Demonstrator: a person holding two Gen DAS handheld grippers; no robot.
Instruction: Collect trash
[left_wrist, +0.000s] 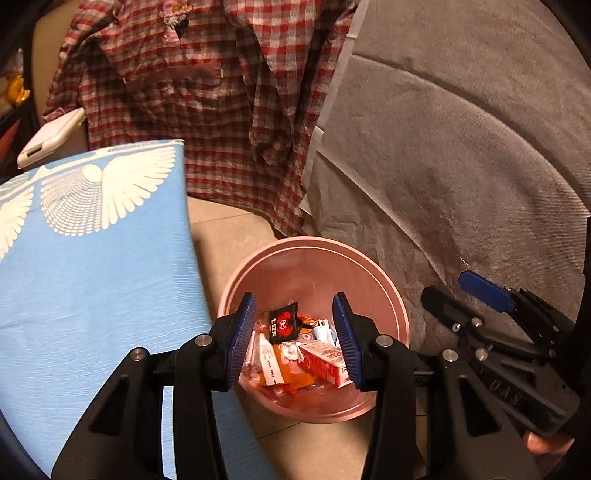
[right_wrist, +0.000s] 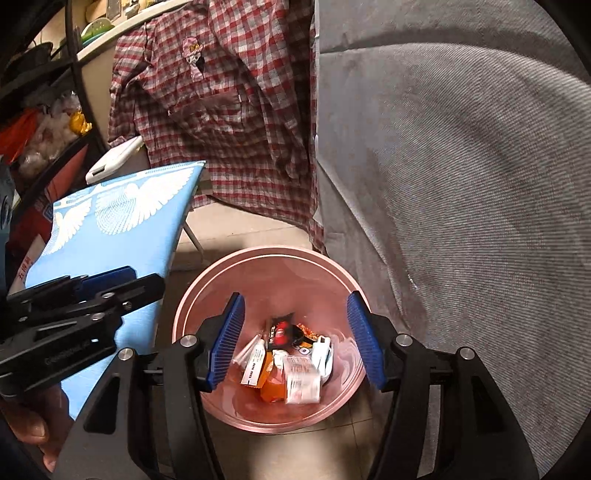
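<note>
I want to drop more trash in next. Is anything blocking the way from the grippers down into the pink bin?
Nothing visible does. Both the left gripper and the right gripper hang open, empty, above the pink bin's uncovered mouth, with wrappers lying at the bottom.

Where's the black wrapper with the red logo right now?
In both views the black wrapper lies on the far side of the trash pile inside the pink bin, which stands on the floor between the blue board and grey fabric.
</note>
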